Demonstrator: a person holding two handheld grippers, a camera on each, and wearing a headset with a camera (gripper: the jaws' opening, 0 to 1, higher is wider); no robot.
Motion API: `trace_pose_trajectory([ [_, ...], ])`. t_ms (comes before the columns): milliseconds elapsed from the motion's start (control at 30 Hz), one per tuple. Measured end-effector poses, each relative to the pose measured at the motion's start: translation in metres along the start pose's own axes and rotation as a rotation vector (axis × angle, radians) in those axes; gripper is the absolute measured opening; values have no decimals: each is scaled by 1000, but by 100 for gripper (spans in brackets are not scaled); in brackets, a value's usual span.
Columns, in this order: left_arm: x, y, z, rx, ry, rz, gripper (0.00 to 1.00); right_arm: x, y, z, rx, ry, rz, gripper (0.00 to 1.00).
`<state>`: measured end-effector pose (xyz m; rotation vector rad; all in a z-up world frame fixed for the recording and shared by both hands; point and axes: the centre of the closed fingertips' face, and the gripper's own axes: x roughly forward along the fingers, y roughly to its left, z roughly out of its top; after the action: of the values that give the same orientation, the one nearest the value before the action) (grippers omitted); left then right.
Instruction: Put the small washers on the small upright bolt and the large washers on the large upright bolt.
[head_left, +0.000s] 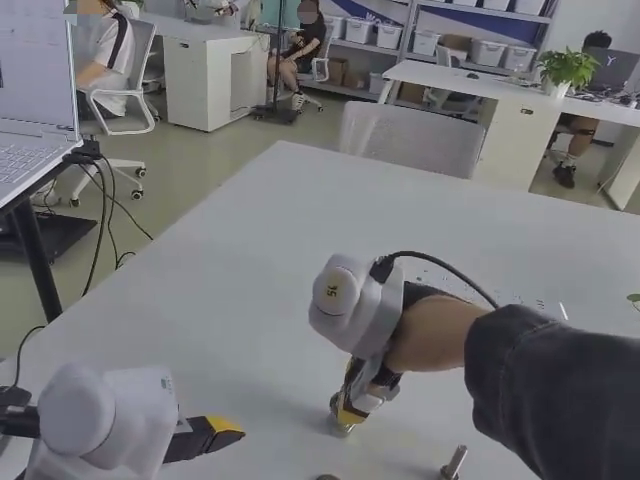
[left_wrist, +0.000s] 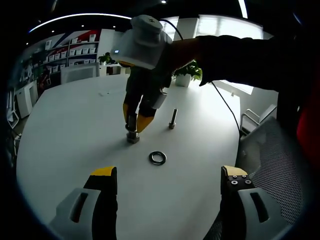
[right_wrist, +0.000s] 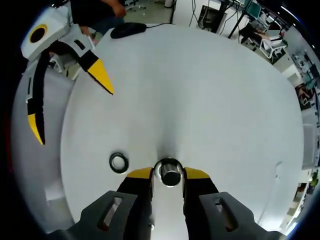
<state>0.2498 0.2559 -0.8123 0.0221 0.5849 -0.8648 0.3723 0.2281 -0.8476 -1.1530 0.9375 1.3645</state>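
While right tongs (right_wrist: 169, 173) clasp a bolt (right_wrist: 170, 176), white table (head_left: 250, 250), office shelves (head_left: 470, 40).

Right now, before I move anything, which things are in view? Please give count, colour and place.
table: one, white, under everything
thick bolt: one, grey metal, upright on table, gripped
slim bolt: one, grey metal, upright, apart beside it
washer: one, dark ring, flat on table near bolts
laptop: one, silver, left of table
chair: one, grey, beyond far edge
plant: one, green, far desk
right hand-held gripper: one, white, yellow tips, shut on thick bolt
left hand-held gripper: one, same colours, open, near edge
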Motion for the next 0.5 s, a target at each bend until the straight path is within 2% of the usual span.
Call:
trace_pose_trajectory([
  [500,0,1,-2,-7,9,-1,85,17,0,-4,23,-6,11,23],
])
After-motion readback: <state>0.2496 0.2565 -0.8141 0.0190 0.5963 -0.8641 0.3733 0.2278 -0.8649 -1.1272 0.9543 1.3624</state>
